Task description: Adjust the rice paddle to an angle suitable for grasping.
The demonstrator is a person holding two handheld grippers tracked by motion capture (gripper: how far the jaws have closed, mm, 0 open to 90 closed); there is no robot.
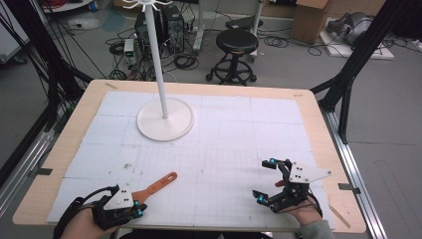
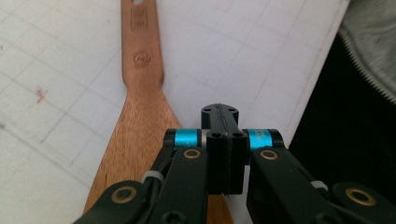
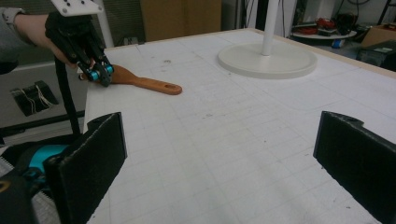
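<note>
A wooden spatula point(image 1: 155, 185) lies flat on the white mat near the front left, its handle hole toward the table's middle. My left gripper point(image 1: 138, 209) hovers at the spatula's wide blade end. In the left gripper view its jaws point(image 2: 221, 116) are pressed together with nothing between them, and the spatula point(image 2: 140, 93) runs under and to their left. The right gripper view shows that gripper point(image 3: 100, 74) low over the blade point(image 3: 140, 81); I cannot tell if it touches. My right gripper point(image 1: 264, 179) rests at the front right, open wide, its pads point(image 3: 88, 158) framing bare mat.
A white stand with a round base point(image 1: 165, 119) and a tall pole point(image 1: 156, 55) rises at the back left centre. The wooden table rim point(image 1: 74, 119) borders the mat. A black stool point(image 1: 237, 42) and cables sit on the floor beyond.
</note>
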